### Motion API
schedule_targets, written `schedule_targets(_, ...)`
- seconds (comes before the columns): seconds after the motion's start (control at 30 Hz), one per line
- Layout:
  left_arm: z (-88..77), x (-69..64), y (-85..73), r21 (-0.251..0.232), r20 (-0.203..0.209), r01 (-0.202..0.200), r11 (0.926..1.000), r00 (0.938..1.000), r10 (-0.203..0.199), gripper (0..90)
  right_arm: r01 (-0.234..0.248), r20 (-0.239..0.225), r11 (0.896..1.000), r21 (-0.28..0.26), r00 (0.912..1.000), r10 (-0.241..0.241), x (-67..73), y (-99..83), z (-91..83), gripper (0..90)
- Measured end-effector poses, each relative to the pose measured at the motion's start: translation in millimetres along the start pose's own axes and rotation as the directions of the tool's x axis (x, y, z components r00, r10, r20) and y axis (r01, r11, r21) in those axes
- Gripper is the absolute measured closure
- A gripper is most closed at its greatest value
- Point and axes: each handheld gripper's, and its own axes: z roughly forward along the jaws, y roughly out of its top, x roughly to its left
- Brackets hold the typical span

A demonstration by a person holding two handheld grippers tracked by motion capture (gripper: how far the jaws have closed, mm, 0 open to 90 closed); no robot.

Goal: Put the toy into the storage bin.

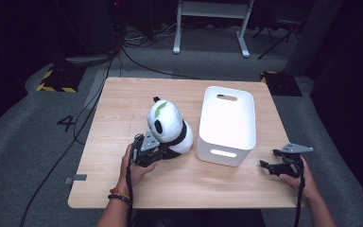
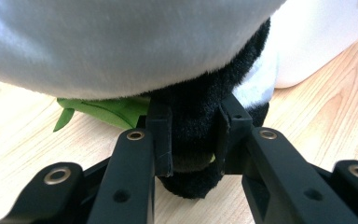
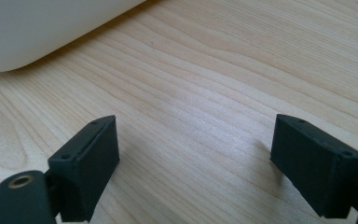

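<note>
A black-and-white plush panda (image 1: pixel 168 126) with a green leaf on its head sits on the wooden table (image 1: pixel 123 99), just left of an upturned white bin (image 1: pixel 228 124). My left gripper (image 1: pixel 157 152) is at the panda's near left side, shut on one of its black limbs. In the left gripper view both pads squeeze that black plush limb (image 2: pixel 193 135), with the white body (image 2: pixel 121 42) above and a green leaf (image 2: pixel 107 111) to the left. Over bare wood at the table's right front, my right gripper (image 1: pixel 269 159) stands open; its jaws (image 3: pixel 196 163) are wide apart with nothing between them.
The white bin (image 3: pixel 37 28) lies bottom up, handle slots in its walls, close to the panda's right side. Bare table shows at the left, the far side and the near middle. Cables run over the grey floor (image 1: pixel 38 137) to the left.
</note>
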Motion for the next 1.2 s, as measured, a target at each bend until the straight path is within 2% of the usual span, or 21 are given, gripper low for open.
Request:
schedule_targets(0.13, -2.4, -1.8, 3.1, -0.004, -0.011, -0.005, 1.0, 0.9999, 0.005, 71.6, 0.001, 0.002, 1.0, 0.001, 1.0, -0.001, -0.1, -0.2, -0.3, 15.3)
schedule_targets(0.3, -8.9, -5.3, 8.0, -0.034, -0.023, -0.023, 0.9992, 0.9995, 0.022, 71.8, 0.003, 0.003, 1.0, -0.001, 1.0, -0.003, -0.3, -1.3, -1.2, 15.3)
schedule_targets(0.47, -16.7, -8.2, 14.2, -0.077, -0.022, -0.021, 0.9968, 0.9996, 0.019, 72.0, 0.006, 0.002, 1.0, -0.002, 1.0, -0.006, -0.7, -1.4, -1.1, 15.3)
schedule_targets(0.63, -21.0, -9.3, 20.2, -0.095, -0.029, -0.04, 0.9947, 0.9989, 0.038, 71.8, 0.003, 0.002, 1.0, -0.001, 1.0, -0.003, -0.5, -1.3, -1.2, 15.3)
schedule_targets(0.77, -24.3, -8.9, 25.4, -0.118, -0.035, -0.042, 0.9921, 0.9987, 0.038, 71.9, 0.0, 0.002, 1.0, -0.001, 1.0, 0.0, -0.1, -1.3, -1.2, 15.3)
schedule_targets(0.93, -26.5, -7.5, 29.4, -0.119, -0.05, -0.041, 0.992, 0.9981, 0.036, 71.9, 0.006, 0.004, 1.0, -0.002, 1.0, -0.006, -0.6, -1.5, -1.2, 15.3)
schedule_targets(1.1, -30.4, -5.0, 31.5, -0.134, -0.083, -0.049, 0.9898, 0.9958, 0.038, 71.9, -0.002, 0.005, 1.0, 0.0, 1.0, 0.002, 0.0, -1.5, -1.6, 15.3)
schedule_targets(1.2, -30.0, -4.4, 35.0, -0.146, -0.091, -0.038, 0.9886, 0.9955, 0.025, 71.9, -0.002, 0.005, 1.0, 0.0, 1.0, 0.002, 0.1, -1.5, -1.6, 15.3)
